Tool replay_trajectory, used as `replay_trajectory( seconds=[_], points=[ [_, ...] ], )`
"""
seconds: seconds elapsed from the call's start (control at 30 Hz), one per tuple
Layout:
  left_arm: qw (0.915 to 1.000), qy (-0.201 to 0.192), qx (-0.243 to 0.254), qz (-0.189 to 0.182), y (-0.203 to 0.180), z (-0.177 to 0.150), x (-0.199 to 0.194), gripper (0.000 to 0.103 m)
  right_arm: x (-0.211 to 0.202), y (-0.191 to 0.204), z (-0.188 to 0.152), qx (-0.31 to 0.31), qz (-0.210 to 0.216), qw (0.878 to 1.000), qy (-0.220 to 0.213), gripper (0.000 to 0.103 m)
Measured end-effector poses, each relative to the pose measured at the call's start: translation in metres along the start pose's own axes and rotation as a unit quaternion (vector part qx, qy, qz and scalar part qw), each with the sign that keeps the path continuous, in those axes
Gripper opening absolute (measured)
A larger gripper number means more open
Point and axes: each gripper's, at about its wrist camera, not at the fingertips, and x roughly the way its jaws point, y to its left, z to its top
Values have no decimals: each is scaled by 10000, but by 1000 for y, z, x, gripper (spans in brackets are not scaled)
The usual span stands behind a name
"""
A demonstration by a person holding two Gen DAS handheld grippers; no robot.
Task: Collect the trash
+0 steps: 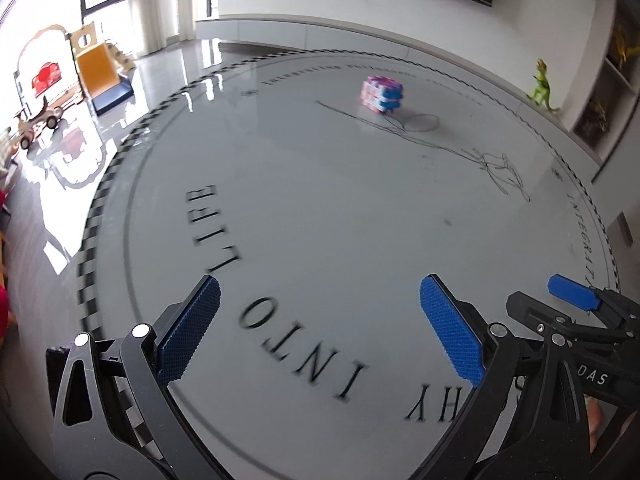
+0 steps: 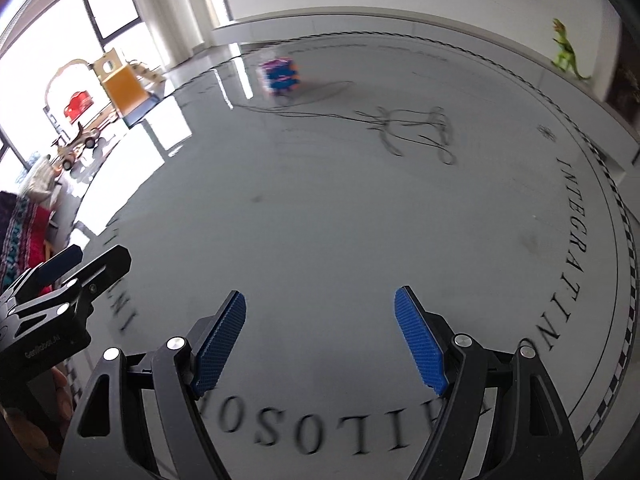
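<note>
While both tools gape, a pink-blue pack (image 1: 382, 94) rests on the table (image 1: 320, 208).

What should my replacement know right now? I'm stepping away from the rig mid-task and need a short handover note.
Left gripper: open, holding nothing, over the near part of the round lettered table.
Right gripper: open, holding nothing, beside the left one, also at the near edge.
The only loose item on the table is a small pink-and-blue package, blurred, standing at the far side by the pen scribbles; neither gripper is near it.
No bin shows in either view.
Done: nothing collected as far as the views show.
Left: reach across, grasp the package, take it to wherever the trash goes.
</note>
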Motion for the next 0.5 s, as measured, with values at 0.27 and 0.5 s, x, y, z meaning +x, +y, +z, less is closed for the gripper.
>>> replay_trajectory(
  seconds=[0.27, 0.5],
  points=[
    [9999, 109, 30, -59, -7, 1, 21, 97, 3, -13, 2, -76, -379, 9988, -302, 80],
    [9997, 197, 40, -114, -7, 8, 29, 97, 14, -24, 11, -117, -626, 9971, -423, 86]
  ],
)
